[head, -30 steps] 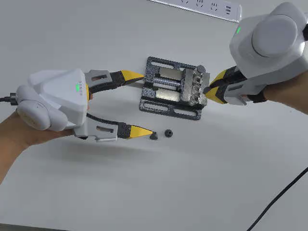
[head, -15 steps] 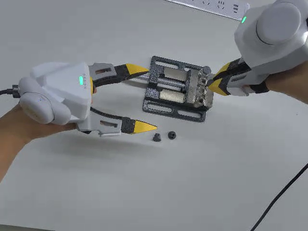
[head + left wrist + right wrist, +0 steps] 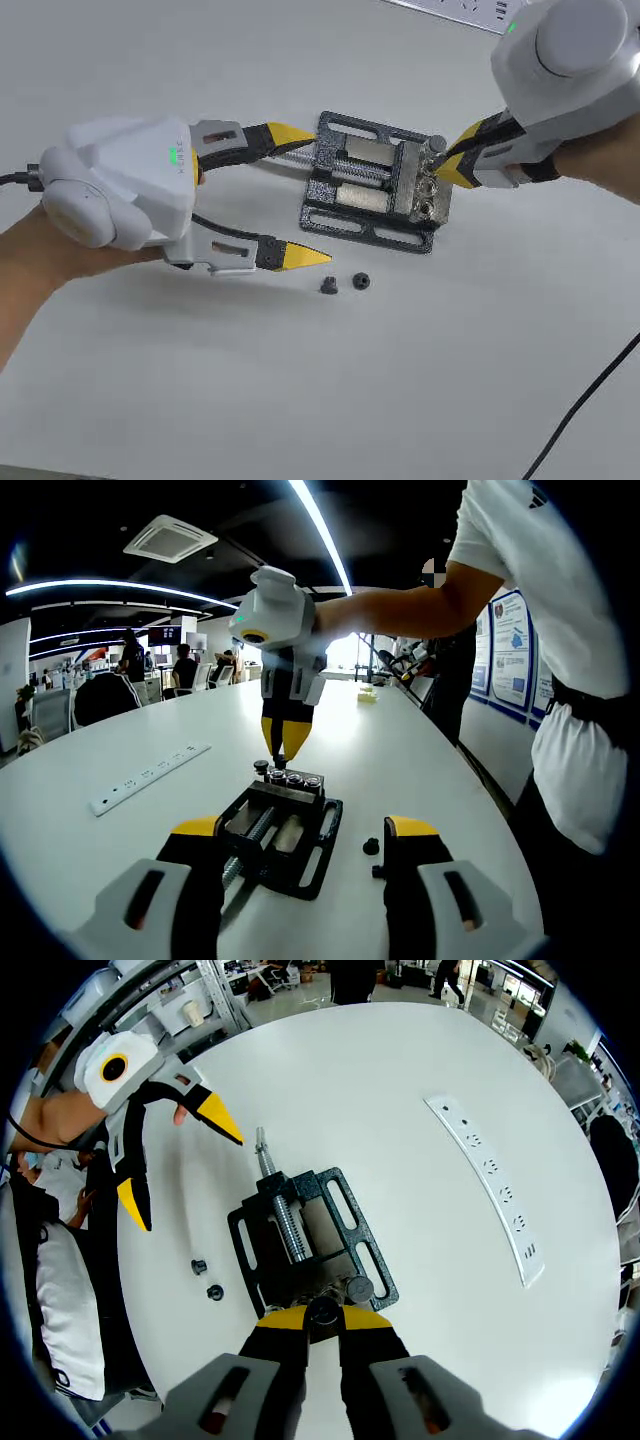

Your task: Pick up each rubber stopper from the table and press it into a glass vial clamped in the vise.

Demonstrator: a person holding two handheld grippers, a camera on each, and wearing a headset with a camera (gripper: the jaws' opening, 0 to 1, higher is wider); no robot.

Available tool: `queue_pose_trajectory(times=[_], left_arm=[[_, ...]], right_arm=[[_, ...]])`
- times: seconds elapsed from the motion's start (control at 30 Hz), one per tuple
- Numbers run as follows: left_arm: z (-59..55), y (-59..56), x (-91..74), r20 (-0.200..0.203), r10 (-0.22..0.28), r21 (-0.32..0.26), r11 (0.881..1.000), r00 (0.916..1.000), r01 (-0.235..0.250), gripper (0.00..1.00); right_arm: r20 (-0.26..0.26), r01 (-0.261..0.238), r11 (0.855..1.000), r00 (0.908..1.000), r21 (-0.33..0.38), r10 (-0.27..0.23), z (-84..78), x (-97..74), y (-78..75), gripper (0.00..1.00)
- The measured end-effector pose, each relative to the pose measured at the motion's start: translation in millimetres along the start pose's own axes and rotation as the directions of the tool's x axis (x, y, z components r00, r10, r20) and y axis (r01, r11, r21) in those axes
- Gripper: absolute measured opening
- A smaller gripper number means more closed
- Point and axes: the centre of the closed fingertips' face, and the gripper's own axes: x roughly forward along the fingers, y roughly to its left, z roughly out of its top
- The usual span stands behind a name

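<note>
Vise [image 3: 375, 185] lies with its screw axis running from the left claw's [image 3: 303, 195] upper tip toward the right claw [image 3: 442, 174]; glass vials [image 3: 426, 190] stand mouths-up in a row across the far end, 1 seated stopper [image 3: 437, 144] just beside the right claw, which is clenched on a rubber stopper [image 3: 322, 1310] over that row. Left claw is spread wide, holding nothing; 2 loose stoppers [image 3: 327, 286] sit just beyond its lower tip, which touched the nearer one 1 s ago and now stands clear. Poster [image 3: 512, 640] print too small to read.

Left gripper [image 3: 305, 828] wide apart, vise [image 3: 262, 825] ahead; right gripper [image 3: 283, 748] over vials [image 3: 293, 777]; stoppers [image 3: 371, 847] beside vise.
</note>
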Motion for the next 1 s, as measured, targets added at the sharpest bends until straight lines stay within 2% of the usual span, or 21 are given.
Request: queue_pose_trajectory(times=[1.0], left_arm=[[-3.7, -0.3, 1.4, 0.001, 0.001, -0.006, 1.0, 1.0, -0.001, 0.62]], right_arm=[[0.0, -0.007, 1.0, 1.0, 0.011, 0.007, -0.8, 7.1, -3.7, 0.11]])
